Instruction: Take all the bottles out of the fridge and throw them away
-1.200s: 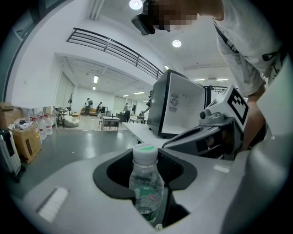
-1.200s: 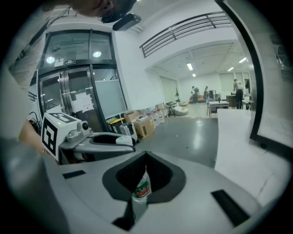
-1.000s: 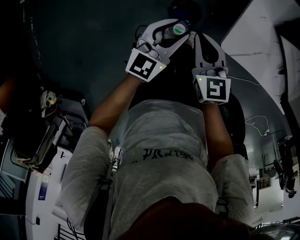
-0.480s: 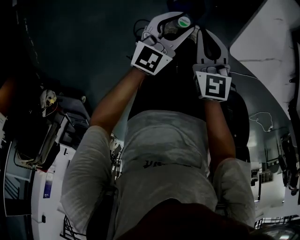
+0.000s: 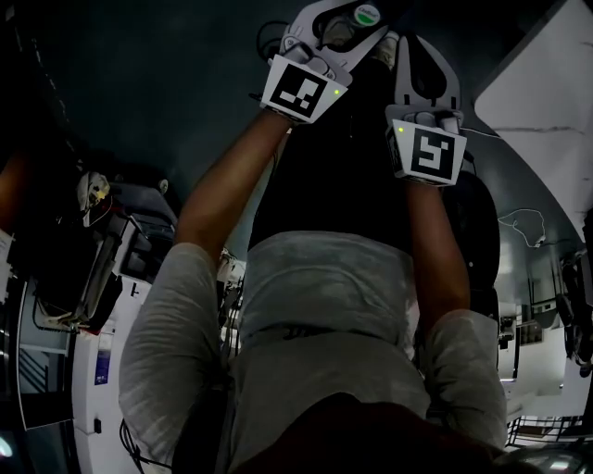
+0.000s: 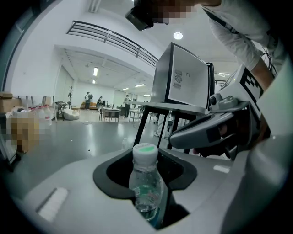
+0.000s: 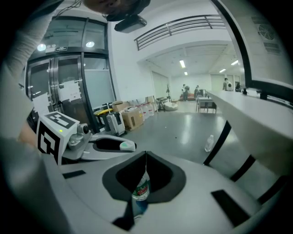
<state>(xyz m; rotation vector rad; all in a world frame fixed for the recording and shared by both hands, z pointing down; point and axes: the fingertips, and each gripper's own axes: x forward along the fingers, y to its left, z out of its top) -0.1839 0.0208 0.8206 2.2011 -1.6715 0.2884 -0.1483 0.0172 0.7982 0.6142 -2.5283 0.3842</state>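
Note:
My left gripper (image 5: pixel 345 20) is at the top of the head view, shut on a clear plastic bottle (image 6: pixel 146 185) with a pale green cap (image 5: pixel 366 14). The bottle stands upright between the dark pads, its cap poking out past them. Just to its right is my right gripper (image 5: pixel 422 57). In the right gripper view its jaws (image 7: pixel 145 156) meet at the tips over a small bottle with a red and green label (image 7: pixel 141 192), which is pinched between the pads. The two grippers are side by side and close together.
A grey box-like cabinet (image 6: pixel 183 82) sits on a black-legged stand to the right. Another clear bottle (image 7: pixel 209 142) lies on the shiny grey floor beyond the stand. Cardboard boxes and white bins (image 7: pixel 123 119) line the far wall, and white equipment (image 5: pixel 102 278) stands at the head view's left.
Both grippers have moved together toward the top edge of the head view, away from the person's body. Each still has its bottle.

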